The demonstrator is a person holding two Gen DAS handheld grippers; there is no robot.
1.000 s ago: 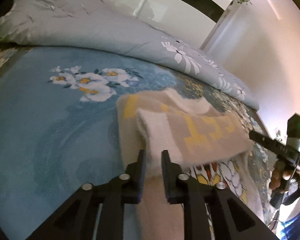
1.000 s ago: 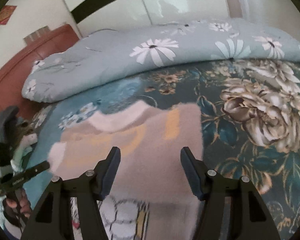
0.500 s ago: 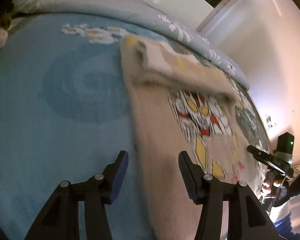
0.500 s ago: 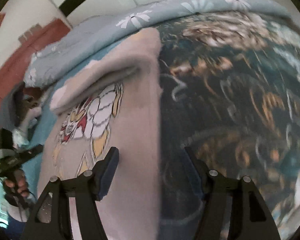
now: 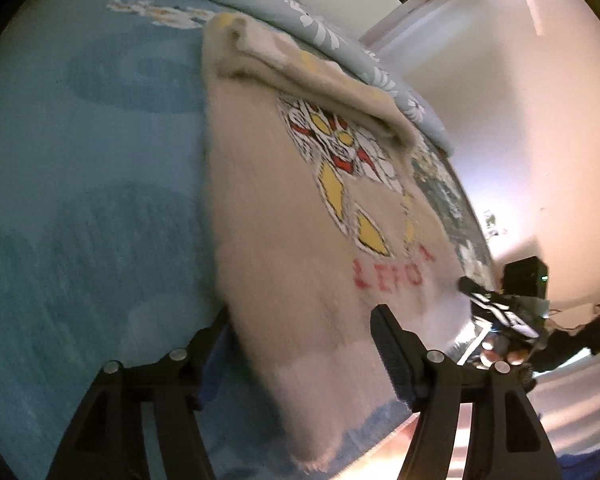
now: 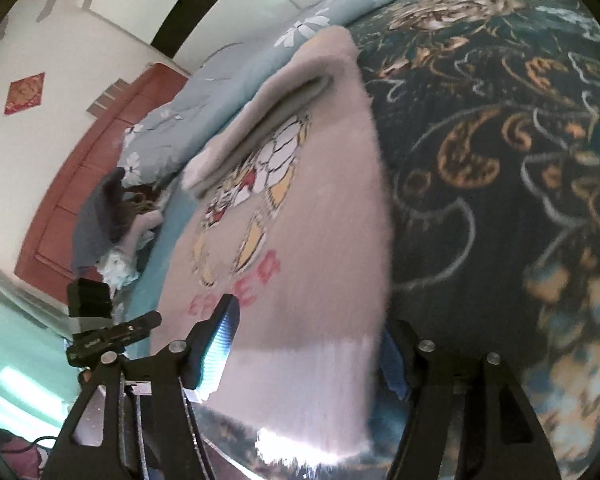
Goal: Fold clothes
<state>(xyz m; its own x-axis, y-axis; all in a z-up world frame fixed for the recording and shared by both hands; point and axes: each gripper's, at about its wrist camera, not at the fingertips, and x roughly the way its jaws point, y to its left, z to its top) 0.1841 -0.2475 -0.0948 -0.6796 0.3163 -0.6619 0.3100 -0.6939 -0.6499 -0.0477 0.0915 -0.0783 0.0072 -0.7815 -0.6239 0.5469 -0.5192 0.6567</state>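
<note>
Both tongs stand wide and hold nothing. The left gripper [image 5: 300, 344] has just been opening, with the near left side of the sweater [image 5: 284, 208] lying between its fingers but not pinched. The right gripper [image 6: 312, 340] has just been closing a little and straddles the sweater's near right side the same way, its pads clear of the cloth.

The sweater lies lengthwise on the bed [image 5: 80, 200], its pale hem [image 6: 300, 380] at the near edge of the mattress and its far end already turned over into a thick band near the rolled quilt [image 6: 228, 76].

The step in hand looks like taking the two near corners of the hem. To do it well, each gripper should come down onto its own corner, bite only the sweater and not the sheet beneath, and close at matching depth so the next fold lands square.
</note>
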